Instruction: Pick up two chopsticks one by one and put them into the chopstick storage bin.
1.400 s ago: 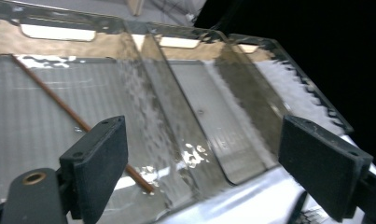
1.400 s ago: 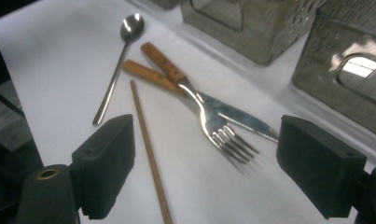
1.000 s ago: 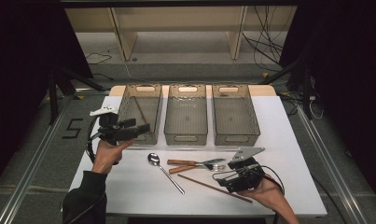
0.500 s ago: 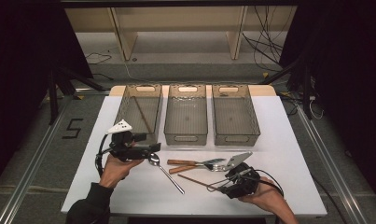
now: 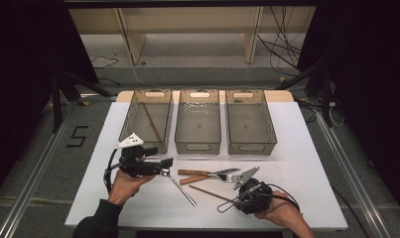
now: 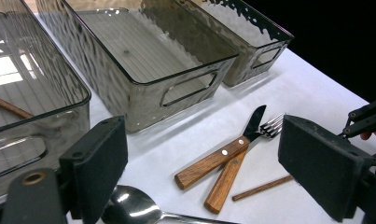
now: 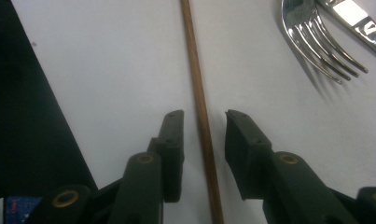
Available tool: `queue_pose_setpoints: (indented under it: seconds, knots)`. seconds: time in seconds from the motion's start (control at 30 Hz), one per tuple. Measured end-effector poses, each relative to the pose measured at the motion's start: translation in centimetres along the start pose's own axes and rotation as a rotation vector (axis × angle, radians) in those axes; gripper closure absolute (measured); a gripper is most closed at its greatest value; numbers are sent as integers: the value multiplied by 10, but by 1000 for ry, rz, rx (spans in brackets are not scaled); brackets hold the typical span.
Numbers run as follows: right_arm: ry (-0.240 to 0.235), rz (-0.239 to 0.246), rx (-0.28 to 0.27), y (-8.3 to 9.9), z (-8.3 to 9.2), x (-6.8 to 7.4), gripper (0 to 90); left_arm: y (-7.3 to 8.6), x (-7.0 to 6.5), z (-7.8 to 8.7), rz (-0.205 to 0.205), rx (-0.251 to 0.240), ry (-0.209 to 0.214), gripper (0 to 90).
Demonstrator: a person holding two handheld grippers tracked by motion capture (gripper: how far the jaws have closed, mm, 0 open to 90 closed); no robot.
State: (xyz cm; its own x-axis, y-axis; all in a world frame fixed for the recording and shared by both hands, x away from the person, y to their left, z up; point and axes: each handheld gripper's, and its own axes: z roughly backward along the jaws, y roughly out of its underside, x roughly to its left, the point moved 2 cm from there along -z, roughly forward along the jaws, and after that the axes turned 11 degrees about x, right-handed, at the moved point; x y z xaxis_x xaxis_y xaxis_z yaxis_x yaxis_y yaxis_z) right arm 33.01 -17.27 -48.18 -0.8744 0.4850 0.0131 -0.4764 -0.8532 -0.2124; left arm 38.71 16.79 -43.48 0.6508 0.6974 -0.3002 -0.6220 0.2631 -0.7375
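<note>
right claw straddles the chopstick, left claw wide over the spoon

nearest the person, the right gripper sits low on the white table with the wooden chopstick running straight up between its jaws. those jaws have just been closing in, yet a sliver of table shows on either side of the stick, so the pads aren't pressing: nothing grasped. fork tines gleam just beyond, their handle cut off by the edge of the right gripper view.

across the table, the left gripper hovers spread wide, gripping nothing, with the spoon bowl between its pads, half cut off at the bottom of its own view. past it lie the wood-handled knife and fork, crossing.

farthest off stand three smoky bins; the left one holds another chopstick, blurred through the rippled wall.
</note>
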Motion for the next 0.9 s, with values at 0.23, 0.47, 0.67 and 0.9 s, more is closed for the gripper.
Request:
queue_pose_setpoints:
  seconds: [0.23,0.47,0.67,0.9]
  knots:
    - [17,-4,19,-1,-3,4,756,2,-2,-2,-3,4,-6,154]
    - [16,31,36,-1,-3,5,840,3,-2,-2,4,10,-5,155]
    - [21,50,32,0,-2,6,854,3,-1,-3,12,12,-6,154]
    - [-6,57,20,4,3,5,857,3,0,-4,24,16,-11,155]
